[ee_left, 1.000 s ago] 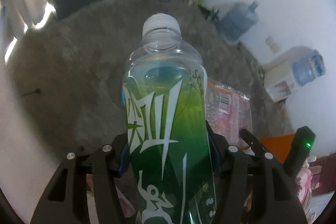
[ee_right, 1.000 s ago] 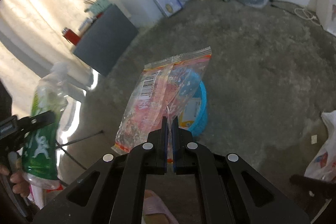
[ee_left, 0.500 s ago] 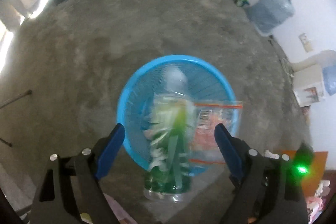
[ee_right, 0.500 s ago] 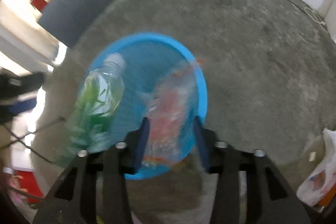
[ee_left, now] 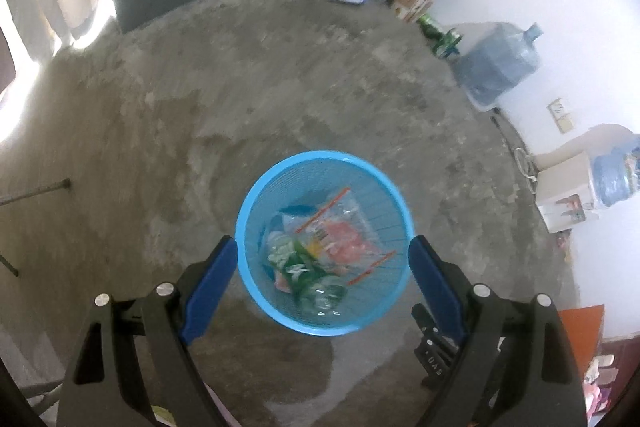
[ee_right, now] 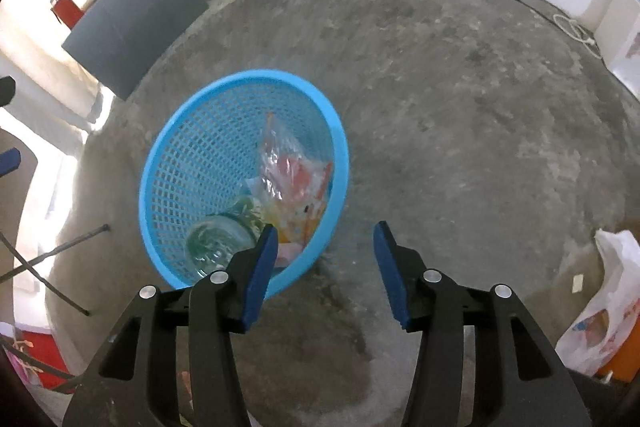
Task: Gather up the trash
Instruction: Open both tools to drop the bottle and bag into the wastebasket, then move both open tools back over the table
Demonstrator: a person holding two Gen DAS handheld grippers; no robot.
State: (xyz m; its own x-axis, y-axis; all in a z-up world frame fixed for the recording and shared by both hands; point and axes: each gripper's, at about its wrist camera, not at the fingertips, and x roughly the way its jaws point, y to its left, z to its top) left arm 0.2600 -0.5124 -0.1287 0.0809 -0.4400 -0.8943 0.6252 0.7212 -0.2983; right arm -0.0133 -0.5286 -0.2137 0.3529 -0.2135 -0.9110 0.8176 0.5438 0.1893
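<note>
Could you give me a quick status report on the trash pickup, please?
Left tongs open, empty. Right tongs opening, empty. Green-labelled clear plastic bottle and red-printed clear wrapper in the round blue mesh basket. Nothing in the way.

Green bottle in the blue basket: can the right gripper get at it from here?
Probably yes. The green bottle lies base-up in the open-topped blue basket; the right gripper, its empty jaws opening, sits just beside it.

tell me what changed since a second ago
The left gripper let go of the green bottle, the right gripper, jaws opening, let go of the wrapper; both dropped into the blue basket. Basket, floor and jugs stayed as they were.
</note>
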